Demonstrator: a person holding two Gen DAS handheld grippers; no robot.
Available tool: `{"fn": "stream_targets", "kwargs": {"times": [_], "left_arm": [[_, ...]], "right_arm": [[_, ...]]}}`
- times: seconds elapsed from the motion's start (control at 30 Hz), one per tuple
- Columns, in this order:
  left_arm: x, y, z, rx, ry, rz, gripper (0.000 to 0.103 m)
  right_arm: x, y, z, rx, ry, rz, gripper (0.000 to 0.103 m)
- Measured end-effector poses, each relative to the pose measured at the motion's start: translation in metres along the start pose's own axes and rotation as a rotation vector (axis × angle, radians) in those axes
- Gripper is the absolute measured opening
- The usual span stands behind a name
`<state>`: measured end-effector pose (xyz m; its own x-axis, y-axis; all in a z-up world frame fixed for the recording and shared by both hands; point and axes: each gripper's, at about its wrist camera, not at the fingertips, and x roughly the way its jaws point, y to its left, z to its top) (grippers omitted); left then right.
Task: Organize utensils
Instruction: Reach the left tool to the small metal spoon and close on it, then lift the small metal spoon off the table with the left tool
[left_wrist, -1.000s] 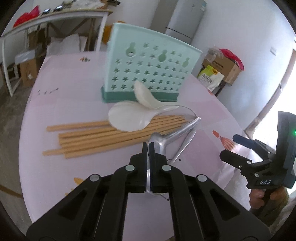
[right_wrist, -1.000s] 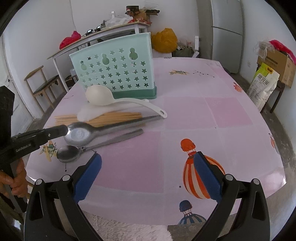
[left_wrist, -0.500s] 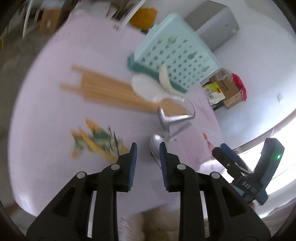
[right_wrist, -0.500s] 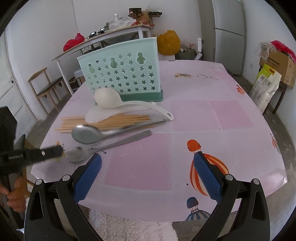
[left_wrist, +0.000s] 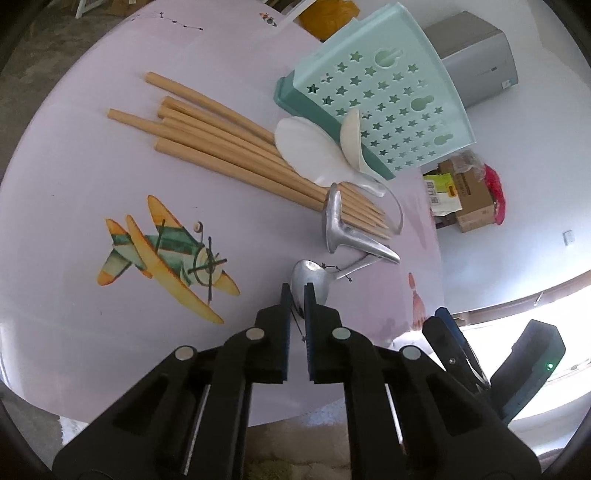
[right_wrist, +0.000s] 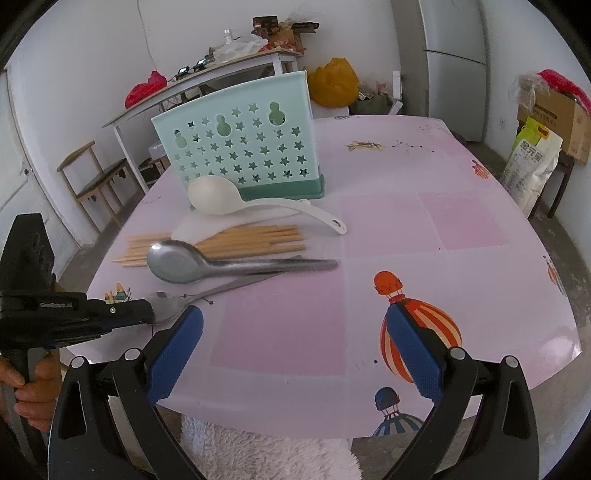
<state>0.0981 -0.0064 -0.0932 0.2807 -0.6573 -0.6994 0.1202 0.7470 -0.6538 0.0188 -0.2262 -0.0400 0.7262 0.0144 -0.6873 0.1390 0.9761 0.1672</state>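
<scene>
Left hand-held gripper (right_wrist: 147, 314) has just closed, clamped on the small steel spoon's (left_wrist: 314, 277) bowl at the table (right_wrist: 406, 229) edge. Beyond: one large steel spoon (right_wrist: 177, 260), bundled wooden chopsticks (right_wrist: 236, 240), two white plastic ladles (right_wrist: 221, 195), one mint star-punched caddy (right_wrist: 243, 147). Right hand-held gripper (right_wrist: 291, 354) wide apart, empty.

Both views are sharp and evenly daylit. Strong overexposure is seen at a window (left_wrist: 524, 317) right of the left claw (left_wrist: 297, 295). Soft sheen is noted on the desk (right_wrist: 480, 280) ahead of the right claw (right_wrist: 291, 350). Fisheye bending and dark vignetting are seen at the edges.
</scene>
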Motion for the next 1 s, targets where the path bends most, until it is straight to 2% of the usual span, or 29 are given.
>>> {"fn": "stream_targets", "kwargs": {"times": [0.2, 0.4, 0.43, 0.57, 0.7, 0.8, 1.0], "left_arm": [[-0.002, -0.002, 0.003, 0.017, -0.001, 0.026, 0.002], [-0.023, 0.026, 0.012, -0.039, -0.028, 0.038, 0.003], [-0.024, 0.03, 0.014, -0.052, -0.032, 0.039, 0.007], [-0.027, 0.035, 0.015, -0.079, -0.046, 0.02, 0.013], [-0.021, 0.019, 0.012, -0.014, -0.067, 0.069, 0.017], [-0.021, 0.01, 0.009, 0.058, -0.087, 0.137, 0.018], [-0.017, -0.003, 0.003, 0.125, -0.13, 0.229, 0.018]], "right_arm": [[-0.001, 0.0, 0.0, -0.001, -0.003, -0.003, 0.097], [-0.001, -0.001, -0.001, 0.006, 0.0, 0.0, 0.097], [-0.001, 0.0, -0.001, 0.004, 0.0, 0.001, 0.097], [-0.001, 0.002, 0.0, -0.002, -0.003, 0.002, 0.097], [-0.001, 0.002, -0.001, -0.002, -0.002, 0.001, 0.097], [-0.001, 0.002, -0.001, 0.0, 0.0, 0.001, 0.097], [0.001, 0.006, -0.003, -0.004, 0.004, 0.003, 0.097]]}}
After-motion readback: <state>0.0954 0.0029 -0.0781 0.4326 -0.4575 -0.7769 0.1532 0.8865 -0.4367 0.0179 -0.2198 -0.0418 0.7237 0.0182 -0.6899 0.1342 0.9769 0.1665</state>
